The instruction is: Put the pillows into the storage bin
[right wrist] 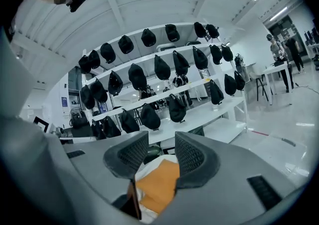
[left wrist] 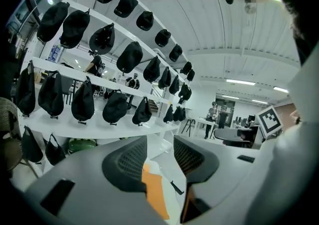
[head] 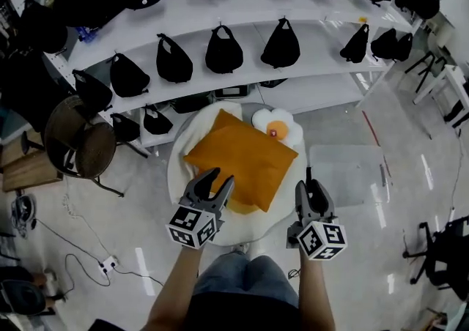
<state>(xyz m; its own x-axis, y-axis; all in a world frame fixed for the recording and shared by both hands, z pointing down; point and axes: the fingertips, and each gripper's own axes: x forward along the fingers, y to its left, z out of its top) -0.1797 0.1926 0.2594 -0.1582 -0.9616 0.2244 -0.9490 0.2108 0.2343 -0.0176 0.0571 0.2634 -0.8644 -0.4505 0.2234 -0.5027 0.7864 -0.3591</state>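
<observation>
Head view: the task has not started, judging by how things lie. The orange pillow (head: 242, 157) lies flat on the round white tabletop (head: 176, 170), and the egg pillow (head: 275, 126) sits touching its corner at 1 o'clock. The bin (head: 344, 174) stands on the floor at 3 o'clock of the tabletop, and no pillow shows in it. A yellow edge shows under the orange pillow at 6 o'clock; what it belongs to cannot be told. The left gripper (head: 216, 179) is over the pillow's 7 o'clock corner and the right gripper (head: 310, 189) is off its 4 o'clock corner. Both pillows are yet to be moved. Left gripper view: the fingers (left wrist: 127, 162) stand spread and pinch nothing, with the orange pillow visible in the gap beyond them. Right gripper view: the fingers (right wrist: 192, 157) stand spread and empty, with the orange pillow low between them, beyond the tips. Writing: none can be read. The gripper cubes carry only square markers, and a blue sign at 9 o'clock is too small to read.
</observation>
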